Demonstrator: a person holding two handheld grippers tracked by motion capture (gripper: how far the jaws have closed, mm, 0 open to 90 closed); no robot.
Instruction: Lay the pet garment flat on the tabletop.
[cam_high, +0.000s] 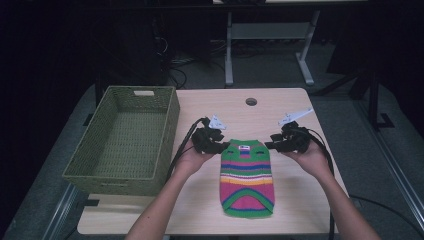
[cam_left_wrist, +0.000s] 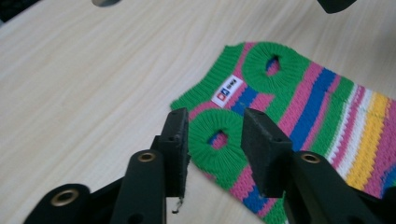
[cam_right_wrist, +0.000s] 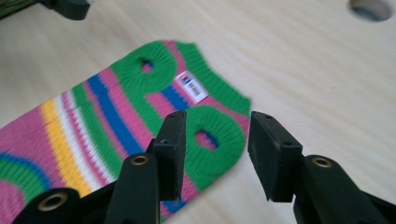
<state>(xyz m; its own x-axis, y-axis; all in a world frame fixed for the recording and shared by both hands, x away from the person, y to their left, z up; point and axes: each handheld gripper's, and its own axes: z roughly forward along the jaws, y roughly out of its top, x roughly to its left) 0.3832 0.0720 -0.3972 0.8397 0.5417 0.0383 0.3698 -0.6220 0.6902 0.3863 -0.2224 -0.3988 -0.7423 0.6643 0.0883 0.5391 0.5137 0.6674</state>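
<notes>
A small striped knit sweater (cam_high: 247, 177) in green, pink, blue, yellow and white lies flat on the wooden table, with a white label (cam_left_wrist: 229, 89) near its far end. My left gripper (cam_high: 224, 146) is open at the sweater's far left corner, its jaws straddling a green ribbed armhole (cam_left_wrist: 215, 138). My right gripper (cam_high: 270, 145) is open at the far right corner, jaws on either side of the other green armhole (cam_right_wrist: 212, 133). Neither holds the cloth.
A green woven basket (cam_high: 126, 140) stands at the table's left, with nothing inside it. A round cable hole (cam_high: 251, 101) sits in the tabletop (cam_high: 300, 210) near the far edge. Beyond the table are desk legs and cables on the floor.
</notes>
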